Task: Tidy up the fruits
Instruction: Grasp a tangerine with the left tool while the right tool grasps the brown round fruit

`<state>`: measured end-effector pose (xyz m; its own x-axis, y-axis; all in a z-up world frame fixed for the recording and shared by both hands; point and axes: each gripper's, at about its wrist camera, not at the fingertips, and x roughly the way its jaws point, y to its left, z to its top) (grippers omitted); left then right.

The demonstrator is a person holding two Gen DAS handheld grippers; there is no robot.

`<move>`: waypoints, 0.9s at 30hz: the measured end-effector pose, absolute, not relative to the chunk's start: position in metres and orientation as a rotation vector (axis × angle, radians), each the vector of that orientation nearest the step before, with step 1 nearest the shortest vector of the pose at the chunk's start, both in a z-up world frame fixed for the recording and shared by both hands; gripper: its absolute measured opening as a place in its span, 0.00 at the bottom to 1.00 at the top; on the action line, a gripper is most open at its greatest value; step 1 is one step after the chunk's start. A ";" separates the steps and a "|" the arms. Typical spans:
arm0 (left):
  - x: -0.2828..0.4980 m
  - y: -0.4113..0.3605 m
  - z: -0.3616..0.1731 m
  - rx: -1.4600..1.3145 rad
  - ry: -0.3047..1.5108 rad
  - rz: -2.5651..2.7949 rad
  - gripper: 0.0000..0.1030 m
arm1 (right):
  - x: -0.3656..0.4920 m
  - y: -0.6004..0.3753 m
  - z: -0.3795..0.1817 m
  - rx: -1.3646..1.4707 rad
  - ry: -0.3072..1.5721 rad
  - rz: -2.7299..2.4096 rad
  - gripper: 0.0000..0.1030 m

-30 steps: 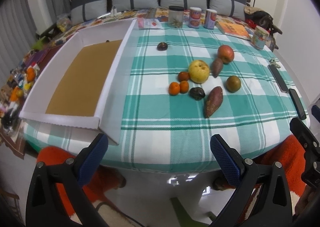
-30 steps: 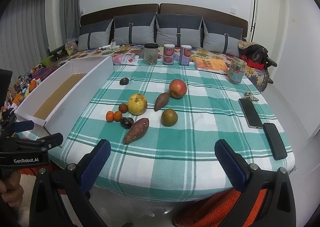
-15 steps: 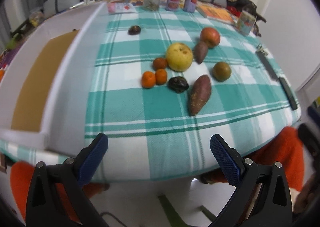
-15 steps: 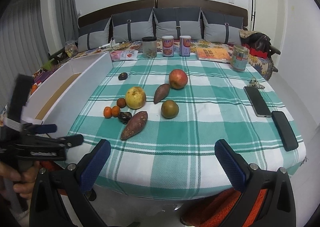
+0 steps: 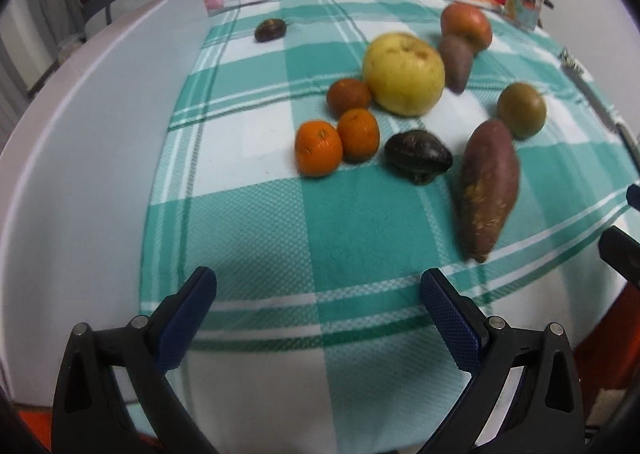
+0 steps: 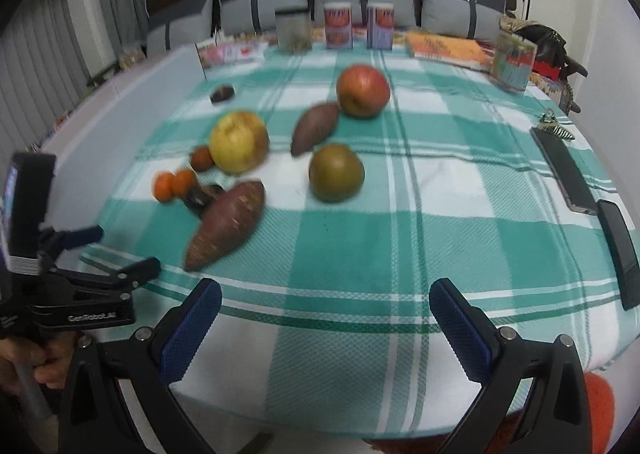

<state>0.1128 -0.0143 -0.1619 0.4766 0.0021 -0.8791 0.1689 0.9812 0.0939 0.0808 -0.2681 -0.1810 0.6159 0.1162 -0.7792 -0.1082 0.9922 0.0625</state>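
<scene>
Fruit lies on a green-and-white checked tablecloth [image 5: 256,238]. In the left wrist view: three small oranges [image 5: 319,149], a big yellow apple [image 5: 403,75], a dark wrinkled fruit [image 5: 418,155], a large sweet potato [image 5: 486,186], a smaller sweet potato [image 5: 457,60], a red apple [image 5: 466,23], a brown-green pear [image 5: 521,109], and a lone dark fruit [image 5: 270,29]. My left gripper [image 5: 318,286] is open and empty over the near cloth. My right gripper [image 6: 325,296] is open and empty, short of the large sweet potato [image 6: 228,224] and pear [image 6: 336,172].
A white box wall [image 5: 80,142] rises along the left of the cloth. Two phones [image 6: 566,172] lie at the right edge. Cans [image 6: 338,25], a jar [image 6: 294,29], a book [image 6: 448,48] and a cup [image 6: 513,61] stand at the back before sofa cushions.
Both grippers moved forward over the table edge toward the fruit. The left one swung right, away from the box and closer to the oranges. Both stayed open.
</scene>
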 end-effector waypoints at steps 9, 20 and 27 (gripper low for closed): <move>0.117 -0.001 -0.168 0.106 1.022 -0.165 1.00 | 0.086 -0.269 -0.217 -0.022 0.967 0.129 1.00; 0.164 0.002 -0.163 0.032 1.007 -0.258 0.95 | 0.084 -0.275 -0.221 0.017 0.983 0.142 1.00; 0.169 -0.002 -0.162 0.130 0.973 -0.277 0.67 | 0.085 -0.287 -0.221 0.063 0.982 0.118 1.00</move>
